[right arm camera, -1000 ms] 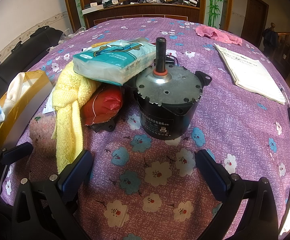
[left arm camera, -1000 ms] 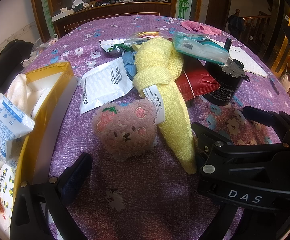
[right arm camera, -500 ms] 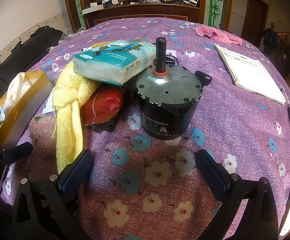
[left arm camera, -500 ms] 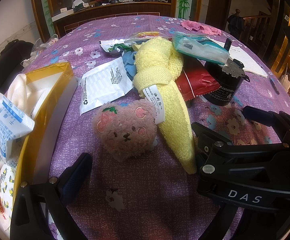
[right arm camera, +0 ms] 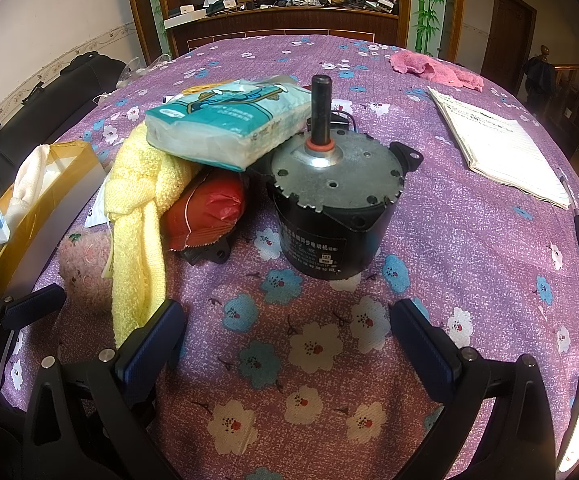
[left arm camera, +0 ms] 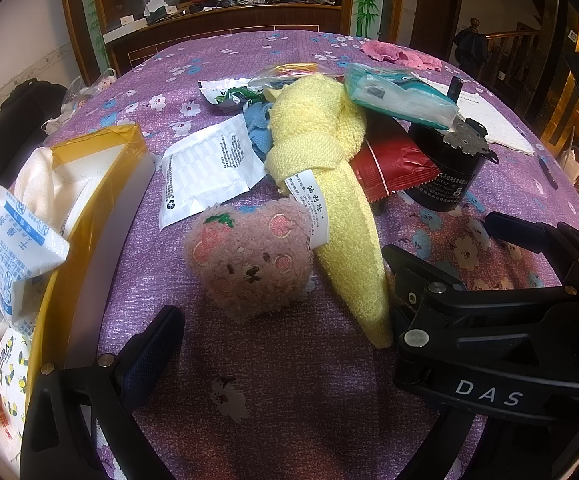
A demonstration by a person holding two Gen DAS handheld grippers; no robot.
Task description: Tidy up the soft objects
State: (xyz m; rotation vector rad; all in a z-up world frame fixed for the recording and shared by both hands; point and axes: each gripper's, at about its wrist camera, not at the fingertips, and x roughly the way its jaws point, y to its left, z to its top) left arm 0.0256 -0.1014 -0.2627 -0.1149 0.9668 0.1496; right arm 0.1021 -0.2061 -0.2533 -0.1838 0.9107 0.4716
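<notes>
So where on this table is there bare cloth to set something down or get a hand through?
Bare cloth lies between the right gripper and the motor, and between the motor and the notebook. The far table beyond the tissue pack is open too. It is crowded around the yellow towel, red packet and plush bear.

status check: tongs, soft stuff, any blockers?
Left tongs open, empty, facing pink plush bear. Right tongs open, empty, facing black motor. Yellow towel pinned under tissue pack, touching bear.
</notes>
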